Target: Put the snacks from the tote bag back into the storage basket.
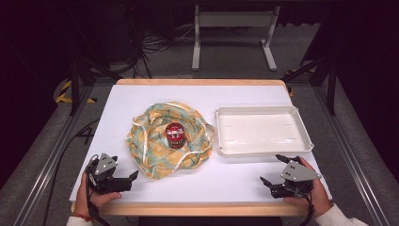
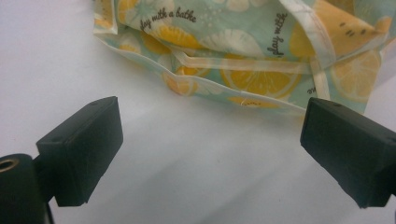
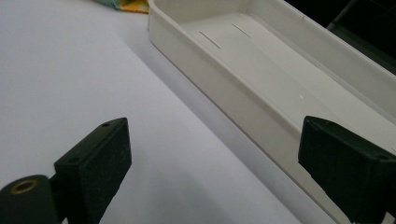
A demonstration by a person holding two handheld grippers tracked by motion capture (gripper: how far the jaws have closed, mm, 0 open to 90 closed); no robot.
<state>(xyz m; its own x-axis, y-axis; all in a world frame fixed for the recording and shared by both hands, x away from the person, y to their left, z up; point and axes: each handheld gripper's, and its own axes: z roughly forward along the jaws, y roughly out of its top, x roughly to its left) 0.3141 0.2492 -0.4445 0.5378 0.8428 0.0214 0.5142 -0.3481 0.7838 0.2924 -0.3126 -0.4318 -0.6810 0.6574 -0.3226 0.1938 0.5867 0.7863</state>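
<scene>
cloth bag [image 1: 162,141] with lemon and orange slices printed on it lies crumpled and spread open on the white table [image 1: 197,186], a little left of the middle. on top of the cloth, near its centre, stands a small red round container [image 1: 174,134] with a dark lid; what is written on it is too small to read.

at the far left, near the front edge of the table, the person's left hand [image 1: 91,190] holds the left gripper [image 1: 129,179]. its two black jaws stand wide apart and nothing is between them. they point to the right, toward the near edge of the cloth, and do not touch it. in the left gripper view the folded border of the cloth [image 2: 243,70] lies just beyond the jaw tips, with the bare white table under them.

to the right of the cloth, a shallow white tray [image 1: 263,149] sits on the table with nothing inside it. its left rim is just beside the cloth, and i cannot tell if they touch.

at the far right, the person's right hand [image 1: 317,193] holds the right gripper [image 1: 272,169] near the front edge, just before the near wall of the tray. its jaws are also spread wide and hold nothing. in the right gripper view the tray wall [image 3: 224,100] runs across between the jaws, and one jaw shows in front of the tray's near edge.
</scene>
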